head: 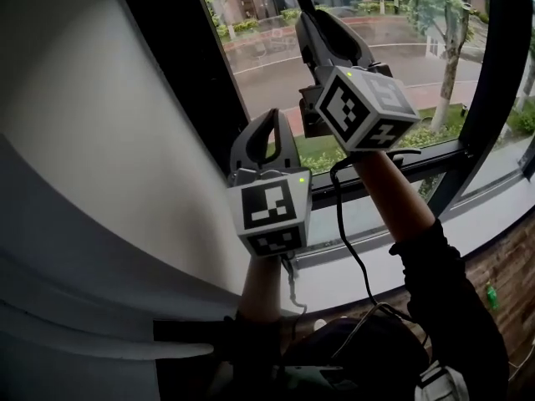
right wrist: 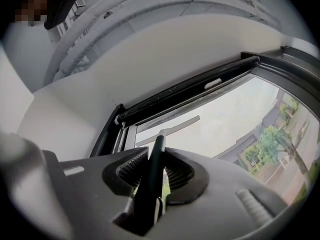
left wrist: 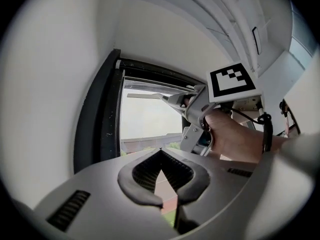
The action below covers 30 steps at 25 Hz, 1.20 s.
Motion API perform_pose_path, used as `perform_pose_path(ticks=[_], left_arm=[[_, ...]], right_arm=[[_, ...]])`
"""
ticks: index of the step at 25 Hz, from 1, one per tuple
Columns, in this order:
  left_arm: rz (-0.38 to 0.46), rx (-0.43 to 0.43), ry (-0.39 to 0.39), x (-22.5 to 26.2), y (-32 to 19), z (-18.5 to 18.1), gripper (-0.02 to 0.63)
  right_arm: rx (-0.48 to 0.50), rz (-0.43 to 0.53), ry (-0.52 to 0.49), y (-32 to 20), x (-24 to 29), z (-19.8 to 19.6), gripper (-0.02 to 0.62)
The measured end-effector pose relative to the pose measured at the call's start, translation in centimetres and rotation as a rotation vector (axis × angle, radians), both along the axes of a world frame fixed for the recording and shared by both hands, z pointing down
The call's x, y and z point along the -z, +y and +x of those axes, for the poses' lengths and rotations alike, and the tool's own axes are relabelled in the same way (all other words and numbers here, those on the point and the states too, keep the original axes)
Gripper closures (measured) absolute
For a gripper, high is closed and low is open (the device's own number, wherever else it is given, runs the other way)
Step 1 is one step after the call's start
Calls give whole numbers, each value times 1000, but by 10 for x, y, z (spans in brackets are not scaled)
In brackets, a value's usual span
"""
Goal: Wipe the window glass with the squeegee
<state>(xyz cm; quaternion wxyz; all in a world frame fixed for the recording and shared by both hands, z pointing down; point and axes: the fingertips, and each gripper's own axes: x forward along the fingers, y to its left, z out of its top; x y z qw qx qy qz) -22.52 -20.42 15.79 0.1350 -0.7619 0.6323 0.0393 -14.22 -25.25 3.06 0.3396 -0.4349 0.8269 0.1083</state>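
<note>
Jaws of the left gripper (left wrist: 161, 151) meet at their tips and carry nothing; we see only outdoor ground through the loop behind them. In the head view this gripper hangs at centre frame, below and left of the right gripper (right wrist: 155, 153) and apart from it.

The right gripper is clamped on the squeegee (right wrist: 158, 143). The dark handle (right wrist: 150, 189) runs lengthwise between the ribbed pads, from the throat at the bottom of the right gripper view out past the tips. Just beyond the tips, at upper centre of that view, the pale blade (right wrist: 175, 127) lies crosswise, on or very near the window glass (right wrist: 230, 114); we cannot confirm contact. The blade sits close below the dark top rail (right wrist: 190, 91) of the window. Trees (right wrist: 272, 144) show through the glass at the right edge.

Handling, as we judge it: the squeegee is light, with a stiff handle and a flexible wiping edge. The handle looks smooth and narrow, so it may roll between two pads under side load. We advise taking hold on the handle, never the blade, laid along the jaws as here to brace it against twisting. Press evenly; the glass is hard and slick and needs little force.
</note>
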Motion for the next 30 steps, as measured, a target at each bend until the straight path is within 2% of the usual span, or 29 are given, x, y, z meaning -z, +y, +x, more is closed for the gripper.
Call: perform_pose_path(ticks=[18,30], left_arm=[[-54,32,7,-32,-7,-11,604],[-108,21,19,-53,-9,-16,604]], right_arm=[[6,-32,24,-3,-42,2,499],[7,-67,44,-1,-81,0,499]])
